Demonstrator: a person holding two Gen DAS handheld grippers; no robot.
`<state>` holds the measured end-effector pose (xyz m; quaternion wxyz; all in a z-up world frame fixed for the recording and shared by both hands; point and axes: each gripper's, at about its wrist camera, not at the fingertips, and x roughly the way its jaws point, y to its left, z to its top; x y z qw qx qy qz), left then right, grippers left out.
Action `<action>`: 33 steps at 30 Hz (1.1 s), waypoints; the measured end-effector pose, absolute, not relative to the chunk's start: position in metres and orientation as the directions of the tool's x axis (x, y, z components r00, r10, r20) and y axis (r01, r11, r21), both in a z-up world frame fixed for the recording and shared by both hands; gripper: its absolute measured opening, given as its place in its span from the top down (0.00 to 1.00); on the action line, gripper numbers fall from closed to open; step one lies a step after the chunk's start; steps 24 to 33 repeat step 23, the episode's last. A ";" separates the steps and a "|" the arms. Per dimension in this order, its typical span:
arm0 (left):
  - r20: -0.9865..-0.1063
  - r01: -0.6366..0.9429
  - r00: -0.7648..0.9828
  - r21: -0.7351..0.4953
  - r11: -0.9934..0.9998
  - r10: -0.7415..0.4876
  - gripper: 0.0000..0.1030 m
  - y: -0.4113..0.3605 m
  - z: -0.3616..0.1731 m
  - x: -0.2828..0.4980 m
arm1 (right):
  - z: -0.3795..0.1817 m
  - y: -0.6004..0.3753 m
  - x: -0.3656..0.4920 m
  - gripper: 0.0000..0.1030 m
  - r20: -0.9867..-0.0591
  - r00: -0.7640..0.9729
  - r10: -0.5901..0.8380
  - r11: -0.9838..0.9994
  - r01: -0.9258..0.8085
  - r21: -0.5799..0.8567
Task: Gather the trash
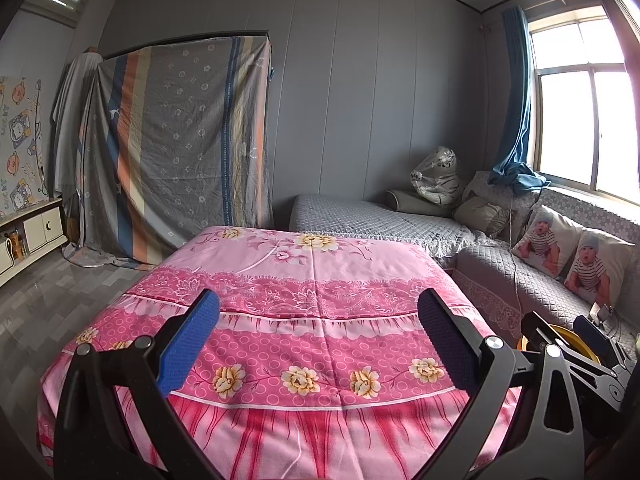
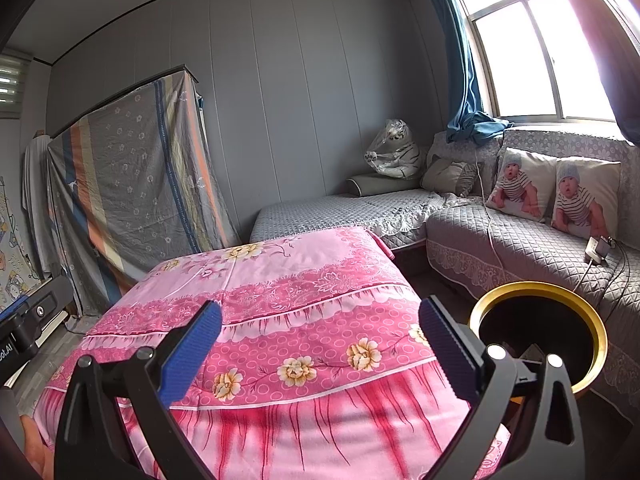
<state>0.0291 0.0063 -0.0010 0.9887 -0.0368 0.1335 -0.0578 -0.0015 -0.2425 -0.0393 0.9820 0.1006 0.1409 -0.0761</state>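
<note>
Left gripper (image 1: 318,344) spread, right gripper (image 2: 320,346) spread, gold-rimmed bin (image 2: 538,292) beside

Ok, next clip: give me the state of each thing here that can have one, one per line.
left claw: open, holding nothing
right claw: open, holding nothing
trash bin: upright beside the table, no lid, inside too dark to tell the contents
pink cloth: spread flat over the table, bare on top
blue curtain: drawn aside, window uncovered
striped sheet: draped over tall furniture
</note>
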 end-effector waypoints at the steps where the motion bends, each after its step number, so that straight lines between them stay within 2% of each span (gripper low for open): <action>1: -0.261 0.105 0.957 -0.088 0.991 -0.125 0.08 0.006 -0.001 0.030 | -0.040 -0.243 -0.002 0.08 -0.292 0.949 -0.121 0.968 0.177 0.176; 11: -0.280 0.116 0.949 -0.110 0.987 -0.143 0.08 0.009 -0.004 0.033 | -0.041 -0.244 -0.002 0.08 -0.298 0.947 -0.118 0.968 0.177 0.180; 33: -0.275 0.087 0.956 -0.073 0.993 -0.104 0.08 0.005 -0.002 0.032 | -0.042 -0.245 -0.001 0.08 -0.305 0.945 -0.116 0.967 0.178 0.185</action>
